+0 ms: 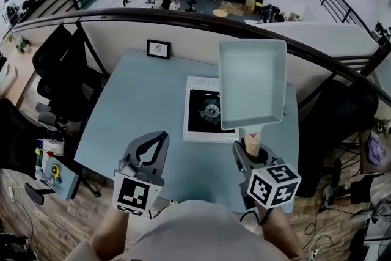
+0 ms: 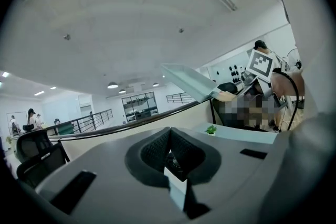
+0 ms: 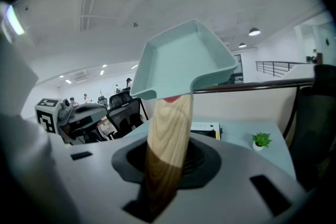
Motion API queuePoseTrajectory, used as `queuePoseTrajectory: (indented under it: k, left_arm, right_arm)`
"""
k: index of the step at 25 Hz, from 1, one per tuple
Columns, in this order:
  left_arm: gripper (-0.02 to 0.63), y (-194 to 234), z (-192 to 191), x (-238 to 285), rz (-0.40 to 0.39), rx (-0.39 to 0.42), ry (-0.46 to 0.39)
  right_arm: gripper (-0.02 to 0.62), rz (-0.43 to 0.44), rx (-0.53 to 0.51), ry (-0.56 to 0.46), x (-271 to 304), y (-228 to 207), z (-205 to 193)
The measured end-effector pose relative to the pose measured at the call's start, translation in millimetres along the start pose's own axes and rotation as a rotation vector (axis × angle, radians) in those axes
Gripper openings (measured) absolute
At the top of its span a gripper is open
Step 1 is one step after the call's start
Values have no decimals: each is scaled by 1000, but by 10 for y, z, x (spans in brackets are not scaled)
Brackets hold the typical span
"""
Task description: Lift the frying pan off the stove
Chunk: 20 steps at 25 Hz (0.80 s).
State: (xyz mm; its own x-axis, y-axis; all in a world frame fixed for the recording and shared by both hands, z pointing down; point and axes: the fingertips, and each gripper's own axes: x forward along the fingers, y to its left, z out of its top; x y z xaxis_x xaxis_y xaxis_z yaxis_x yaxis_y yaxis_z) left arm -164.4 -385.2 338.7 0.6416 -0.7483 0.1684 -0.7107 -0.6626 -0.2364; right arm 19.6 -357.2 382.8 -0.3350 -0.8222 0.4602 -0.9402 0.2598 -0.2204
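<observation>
A square pale-green frying pan (image 1: 252, 82) hangs in the air above the right part of the white stove (image 1: 198, 131), clear of its black cooking plate. My right gripper (image 1: 250, 153) is shut on the pan's wooden handle (image 1: 252, 145). In the right gripper view the handle (image 3: 168, 139) runs up from between the jaws to the tilted pan (image 3: 184, 57). My left gripper (image 1: 162, 136) hovers over the table's near left part, shut with nothing in it. In the left gripper view its pads meet (image 2: 169, 152), and the raised pan (image 2: 189, 81) shows beyond.
The stove stands on a light blue table (image 1: 134, 101) with a small framed card (image 1: 159, 49) at its far edge and a little potted plant (image 3: 261, 140). Black office chairs (image 1: 58, 70) stand to the left, and a railing runs behind the partition.
</observation>
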Motion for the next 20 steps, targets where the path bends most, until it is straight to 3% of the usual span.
queuePoseTrajectory:
  k: [8,13,20]
  left_arm:
    - [3,-79,-299,-31,-3,20,119]
    - [3,-99,-294,-27,-5,24,123]
    - [3,-147,-264,-25,-6,26,124]
  right_arm:
    - [95,-25,-57,-7,-182,-1,-150]
    - [95,-32,7,5,-194,-66,-292]
    - [95,-34,5,29,-241,-120,-351]
